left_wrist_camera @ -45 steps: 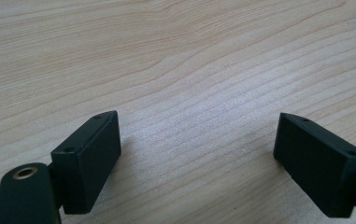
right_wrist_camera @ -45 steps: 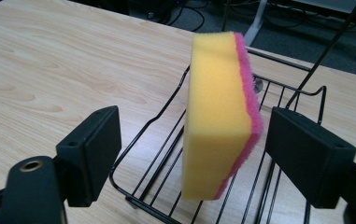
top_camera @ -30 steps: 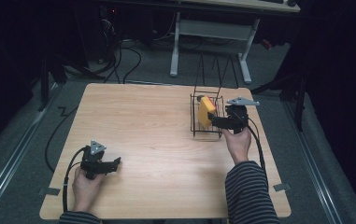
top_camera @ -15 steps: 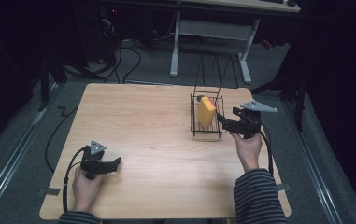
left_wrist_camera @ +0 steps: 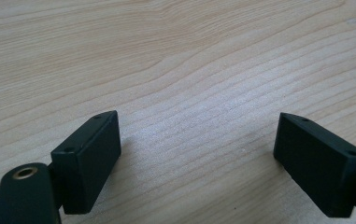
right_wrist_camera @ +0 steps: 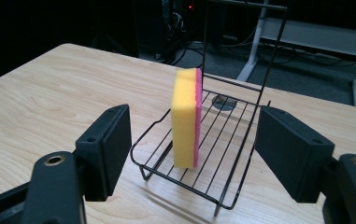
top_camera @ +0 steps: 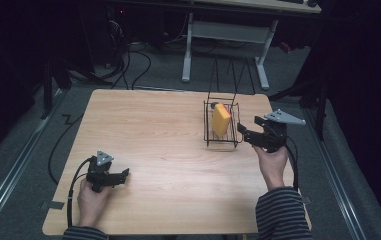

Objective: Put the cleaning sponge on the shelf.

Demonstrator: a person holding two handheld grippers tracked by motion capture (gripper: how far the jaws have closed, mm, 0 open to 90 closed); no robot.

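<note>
Wire rack's [right_wrist_camera: 203, 158] tall handle was cut off by the top edge in the right gripper view, sponge's [top_camera: 221, 120] pink backing was too small to tell from above, forearms ran off the bottom edge.

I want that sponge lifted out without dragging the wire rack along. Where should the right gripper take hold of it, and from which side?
Grip the sponge near its upper edge, jaws closing on the broad yellow and pink faces. It stands upright on edge in the wire rack, its top clear of the low rim, so coming from above probably avoids the wires. The right gripper is open and faces it.
</note>
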